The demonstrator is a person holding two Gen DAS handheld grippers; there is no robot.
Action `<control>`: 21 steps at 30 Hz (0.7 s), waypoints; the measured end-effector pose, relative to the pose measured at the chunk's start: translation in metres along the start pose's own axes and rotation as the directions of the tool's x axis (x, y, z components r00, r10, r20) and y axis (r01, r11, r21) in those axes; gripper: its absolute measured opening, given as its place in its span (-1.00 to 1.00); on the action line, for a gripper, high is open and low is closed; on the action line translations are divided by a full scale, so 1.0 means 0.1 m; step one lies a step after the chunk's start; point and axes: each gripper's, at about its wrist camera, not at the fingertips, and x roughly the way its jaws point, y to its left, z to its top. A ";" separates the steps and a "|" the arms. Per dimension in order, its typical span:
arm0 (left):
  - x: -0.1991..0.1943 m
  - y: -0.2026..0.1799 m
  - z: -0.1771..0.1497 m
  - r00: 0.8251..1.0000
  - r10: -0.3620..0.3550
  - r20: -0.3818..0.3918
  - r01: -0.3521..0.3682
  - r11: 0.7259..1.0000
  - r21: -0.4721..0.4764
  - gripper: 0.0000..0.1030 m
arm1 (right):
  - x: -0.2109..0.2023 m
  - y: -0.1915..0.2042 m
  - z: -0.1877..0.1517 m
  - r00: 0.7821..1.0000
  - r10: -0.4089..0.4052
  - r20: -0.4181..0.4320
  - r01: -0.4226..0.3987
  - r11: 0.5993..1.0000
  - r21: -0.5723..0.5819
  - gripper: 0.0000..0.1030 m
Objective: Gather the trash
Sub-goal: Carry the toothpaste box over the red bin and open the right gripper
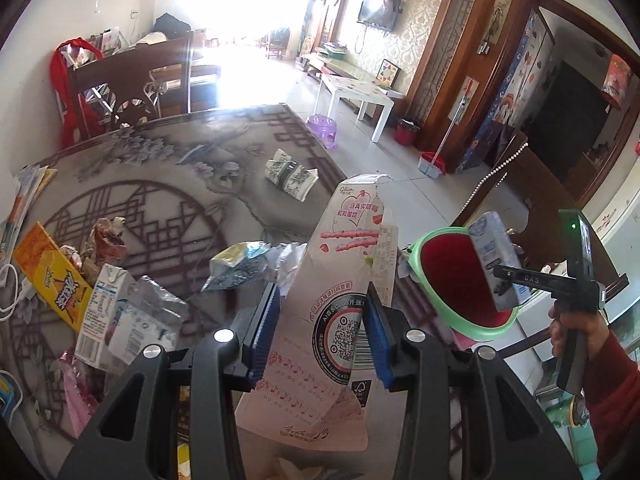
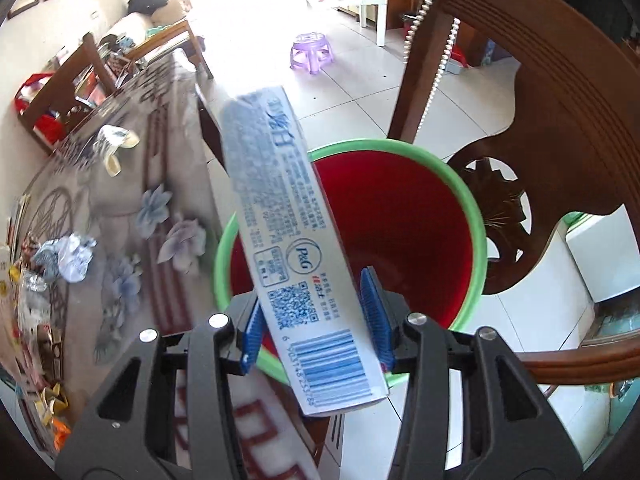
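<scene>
My left gripper (image 1: 322,322) is shut on a flattened pink snack box (image 1: 340,280) and holds it above the table. My right gripper (image 2: 316,320) is shut on a long blue-white toothpaste box (image 2: 280,216), held over the red bin with a green rim (image 2: 400,216). In the left wrist view the right gripper (image 1: 504,280) holds that box (image 1: 494,256) at the mouth of the bin (image 1: 456,276), right of the table. More trash lies on the table: a milk carton (image 1: 108,312), an orange box (image 1: 52,276), crumpled wrappers (image 1: 240,260) and a folded packet (image 1: 290,174).
The patterned table (image 1: 160,184) has papers (image 1: 24,200) at its left edge. A carved wooden chair (image 2: 520,140) stands right behind the bin. A purple stool (image 2: 312,50) and a white low table (image 1: 360,92) stand on the tiled floor beyond.
</scene>
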 end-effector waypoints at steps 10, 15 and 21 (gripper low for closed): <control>0.68 -0.94 0.28 0.980 -0.189 -0.067 0.194 0.977 0.082 -0.24 | -0.35 -0.46 -0.10 0.991 -0.041 0.130 0.024 0.991 0.130 0.38; 1.12 -1.46 0.37 0.959 -0.256 -0.122 0.271 0.954 0.127 -0.24 | -0.61 -0.62 -0.16 0.980 -0.096 0.173 0.066 0.983 0.171 0.38; 1.39 -1.96 0.48 0.957 -0.261 -0.130 0.283 0.938 0.199 -0.15 | -0.81 -0.81 -0.20 0.971 -0.127 0.202 0.084 0.974 0.209 0.38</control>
